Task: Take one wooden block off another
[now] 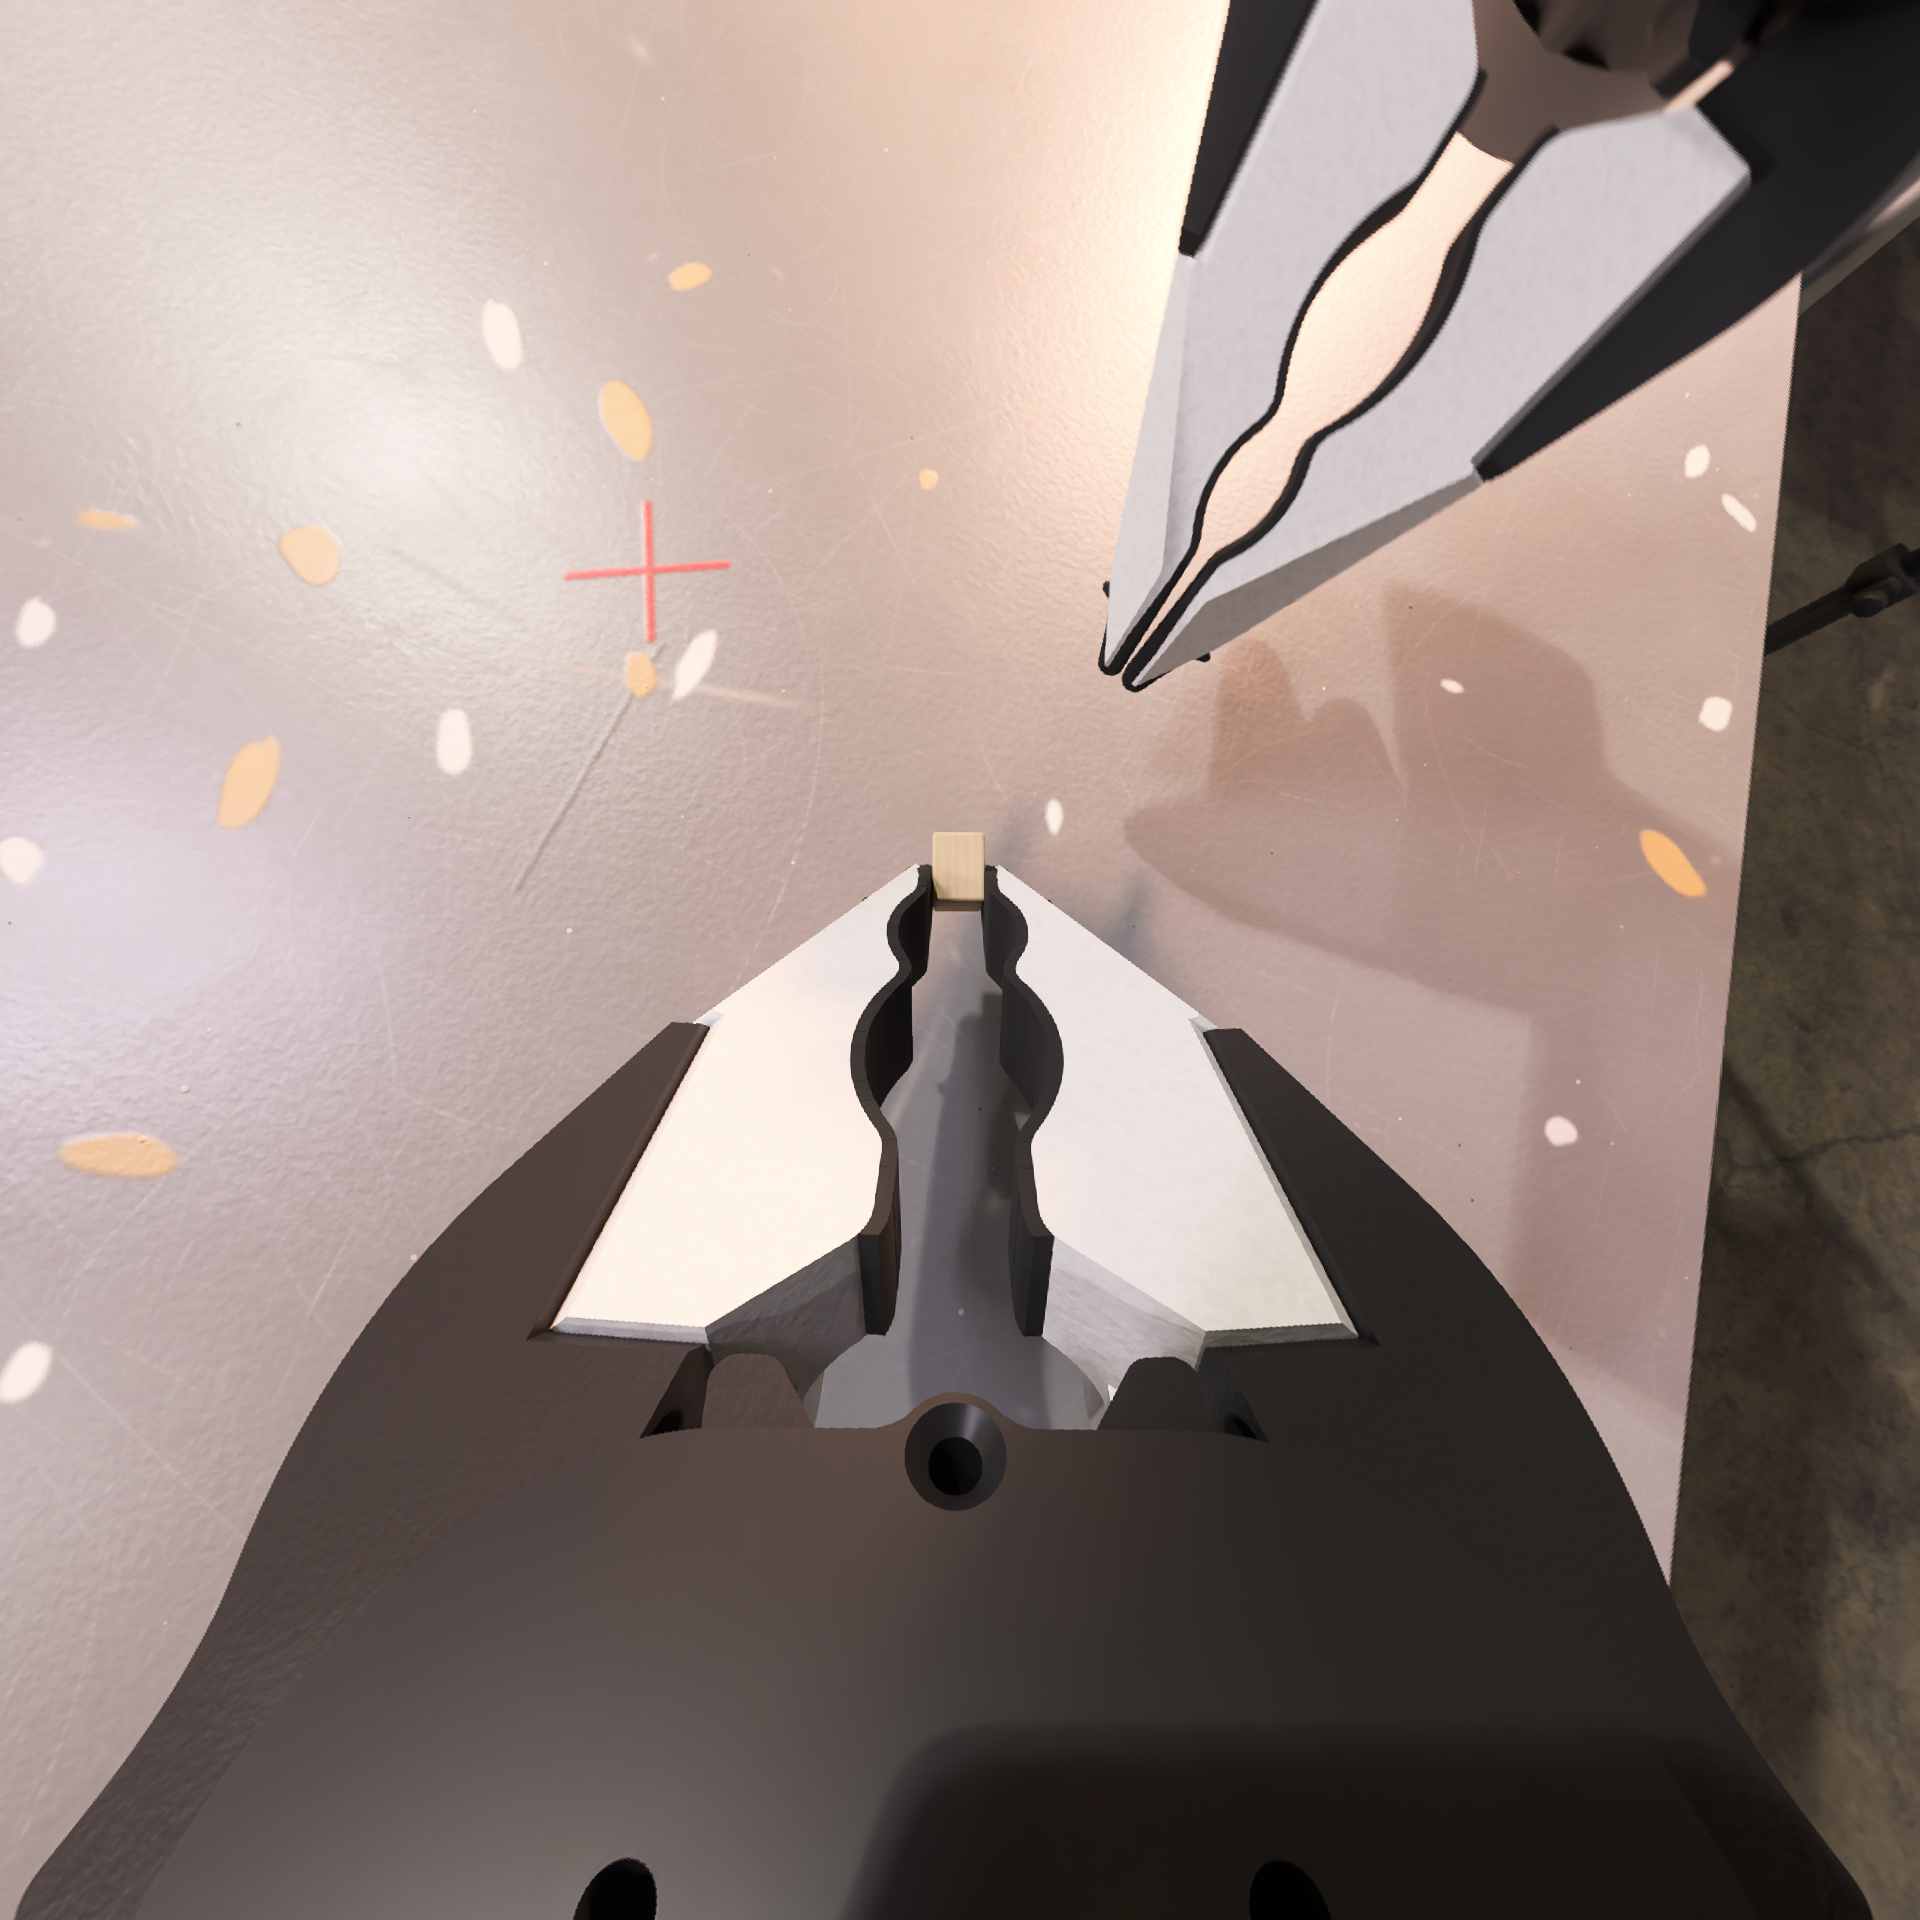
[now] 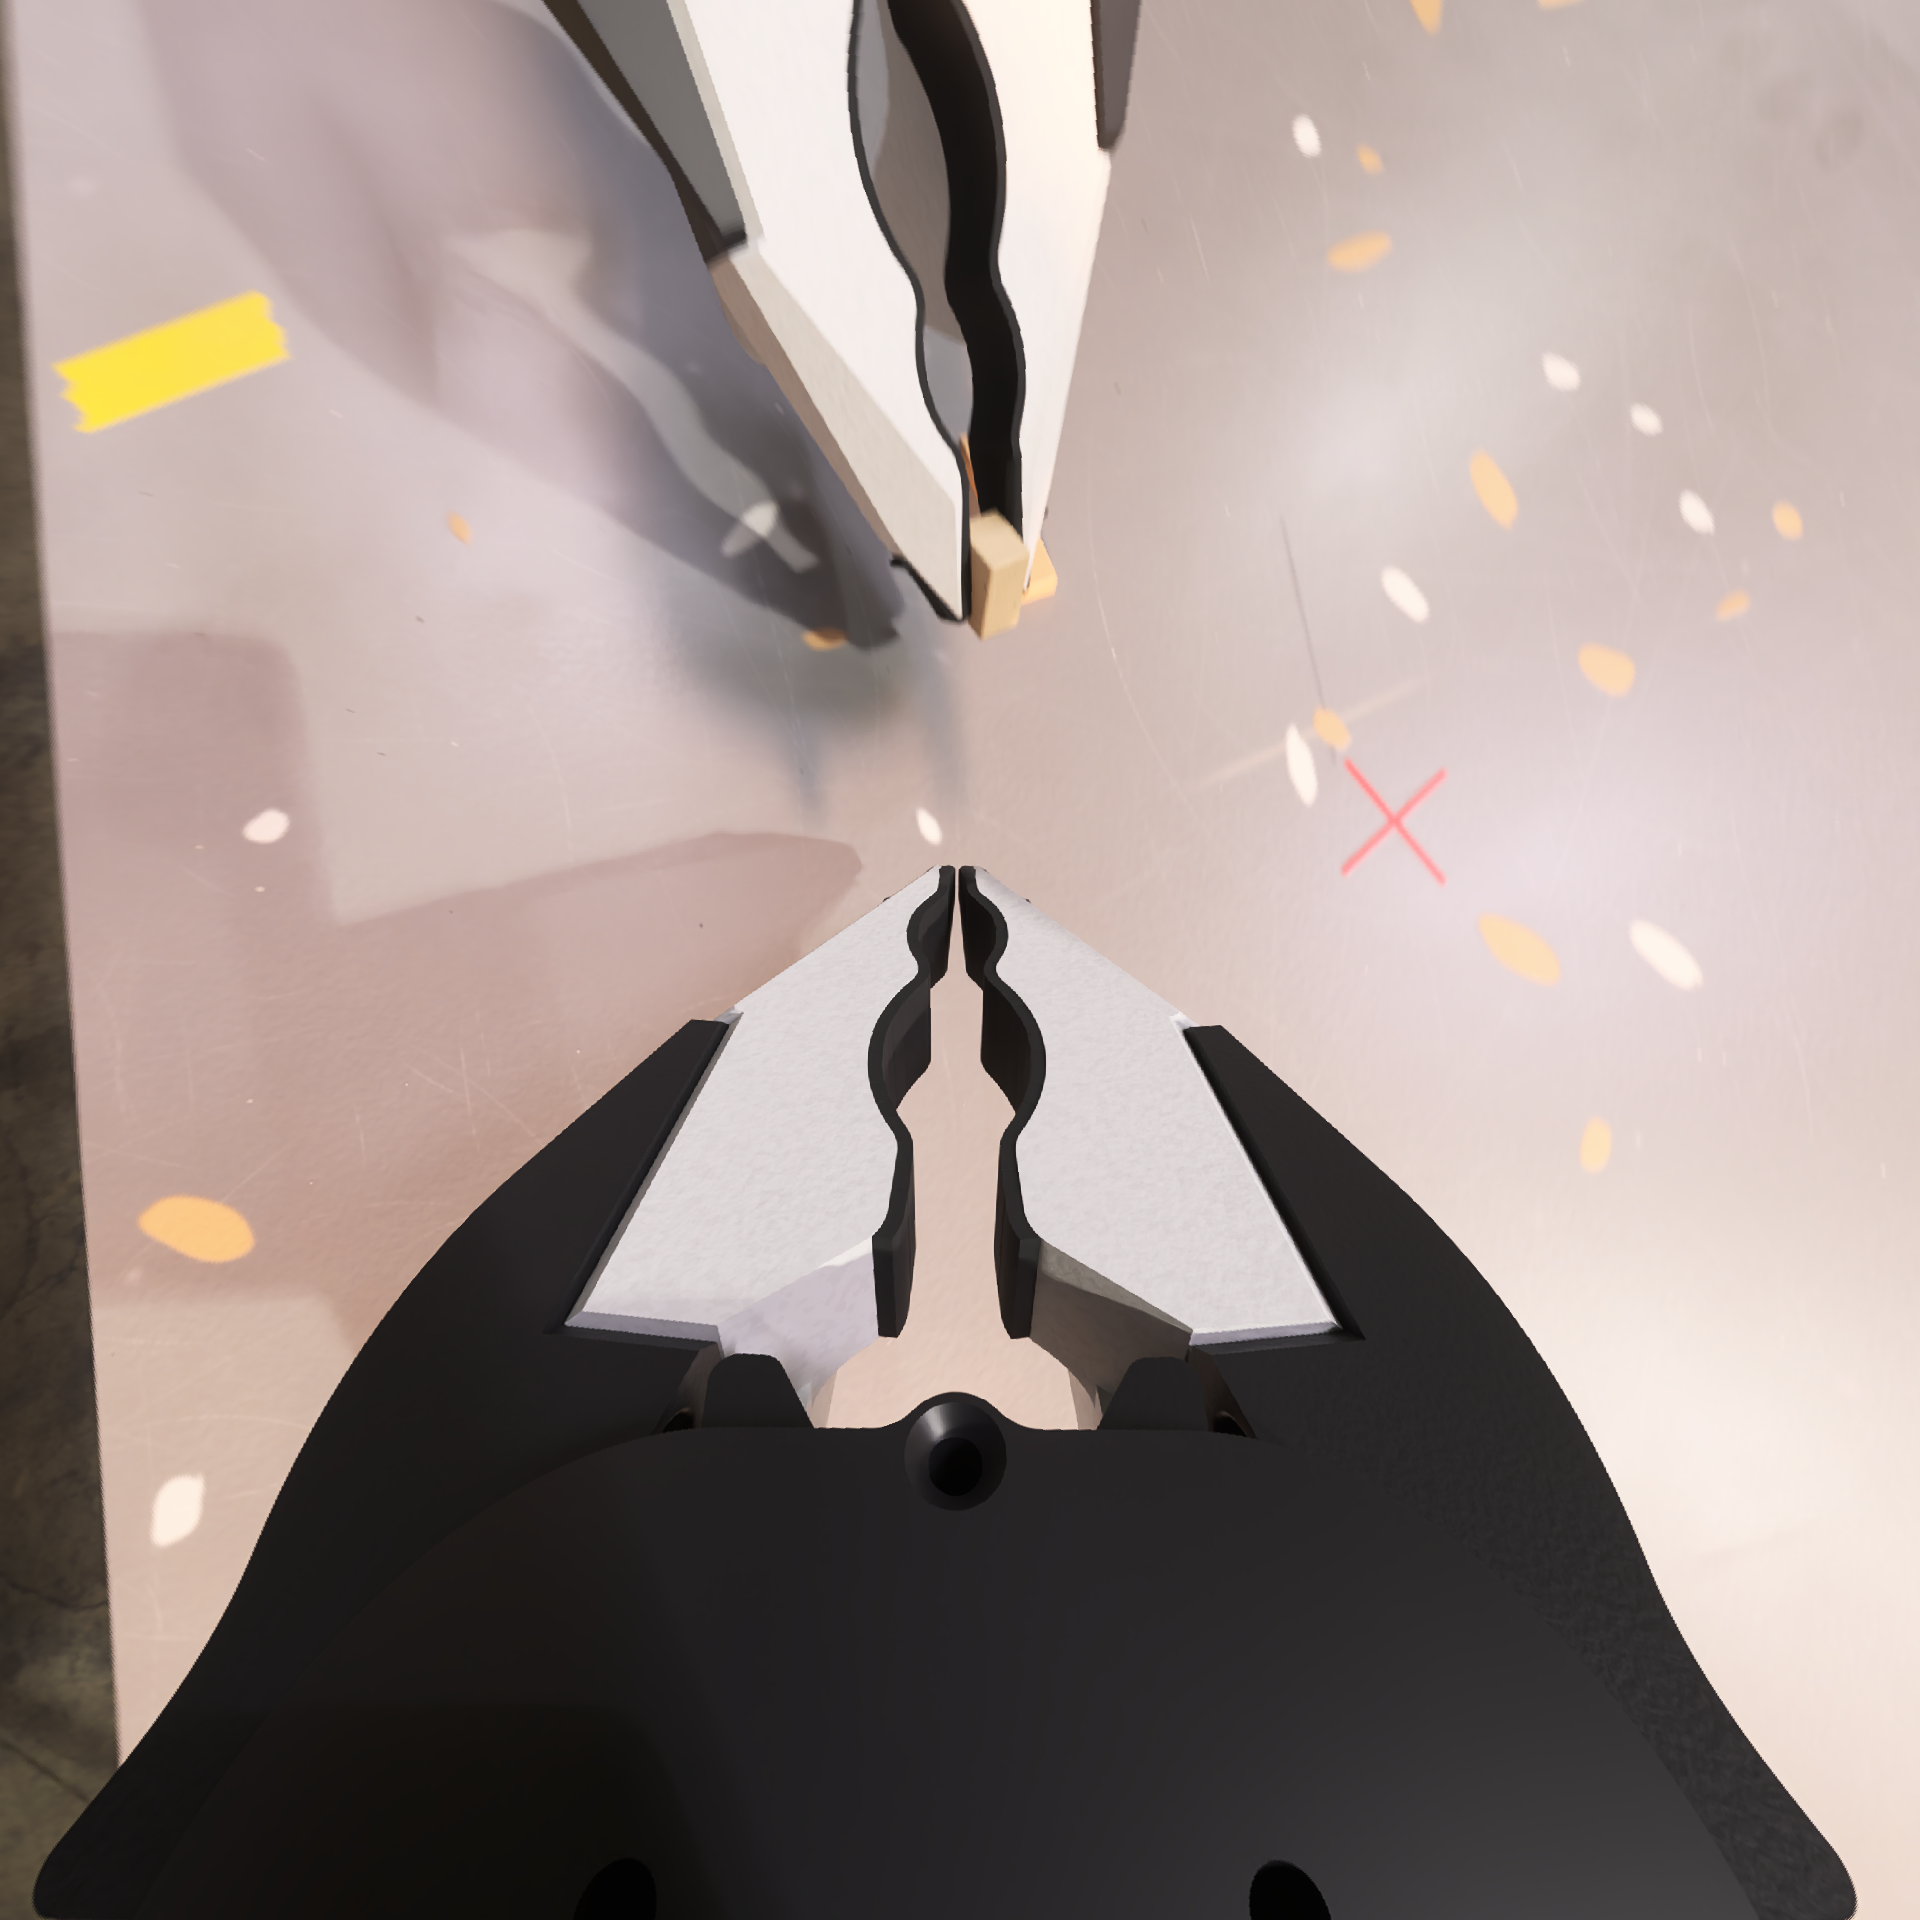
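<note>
My left gripper (image 1: 957,883) is shut on a small pale wooden block (image 1: 957,865), pinched between its fingertips close over the table. In the right wrist view the same gripper (image 2: 997,597) comes down from the top, with the block (image 2: 992,582) sticking out at its tips. A tan-orange shape (image 2: 1042,582) shows just behind one fingertip. I cannot tell whether it is a second block or a fleck on the table. My right gripper (image 2: 956,873) is shut and empty. It hovers to the far right of the block in the left wrist view (image 1: 1127,670).
The tabletop (image 1: 364,935) is glossy pinkish-grey with orange and white flecks. A red cross mark (image 1: 649,569) lies left of the block and also shows in the right wrist view (image 2: 1392,824). A yellow tape strip (image 2: 171,358) lies near the table edge (image 2: 62,935). Dark floor (image 1: 1849,1039) lies beyond.
</note>
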`<state>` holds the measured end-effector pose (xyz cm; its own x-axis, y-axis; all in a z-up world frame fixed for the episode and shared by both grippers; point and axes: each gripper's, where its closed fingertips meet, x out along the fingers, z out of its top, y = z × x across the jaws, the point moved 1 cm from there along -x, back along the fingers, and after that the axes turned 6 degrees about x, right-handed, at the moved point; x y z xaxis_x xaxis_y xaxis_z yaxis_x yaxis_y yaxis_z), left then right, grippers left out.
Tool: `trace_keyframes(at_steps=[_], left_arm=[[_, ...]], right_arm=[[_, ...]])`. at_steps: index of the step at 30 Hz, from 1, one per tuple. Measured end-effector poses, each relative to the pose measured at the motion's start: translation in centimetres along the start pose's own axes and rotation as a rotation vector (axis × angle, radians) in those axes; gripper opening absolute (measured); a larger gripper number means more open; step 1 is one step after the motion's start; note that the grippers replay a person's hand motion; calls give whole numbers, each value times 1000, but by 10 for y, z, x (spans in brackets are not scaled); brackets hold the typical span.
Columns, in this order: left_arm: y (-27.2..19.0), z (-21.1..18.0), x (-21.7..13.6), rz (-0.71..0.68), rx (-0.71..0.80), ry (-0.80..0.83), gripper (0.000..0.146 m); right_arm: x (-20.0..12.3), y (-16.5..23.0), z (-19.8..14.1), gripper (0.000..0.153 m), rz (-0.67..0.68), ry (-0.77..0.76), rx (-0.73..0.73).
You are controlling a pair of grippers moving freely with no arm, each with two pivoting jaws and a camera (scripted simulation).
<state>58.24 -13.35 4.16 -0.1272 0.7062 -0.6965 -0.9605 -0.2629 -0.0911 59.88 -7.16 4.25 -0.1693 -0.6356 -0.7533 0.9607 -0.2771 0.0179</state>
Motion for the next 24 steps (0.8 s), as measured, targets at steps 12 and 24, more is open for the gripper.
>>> trace_keyframes(at_steps=[12, 24], left_arm=[[-3, -5, -2, -7, 0, -28, 9], [-3, -2, -2, -10, 8, -45, 9]], right_arm=[[25, 3, 3, 0, 204, 90, -3], [-3, 5, 5, 21, 188, -45, -146]])
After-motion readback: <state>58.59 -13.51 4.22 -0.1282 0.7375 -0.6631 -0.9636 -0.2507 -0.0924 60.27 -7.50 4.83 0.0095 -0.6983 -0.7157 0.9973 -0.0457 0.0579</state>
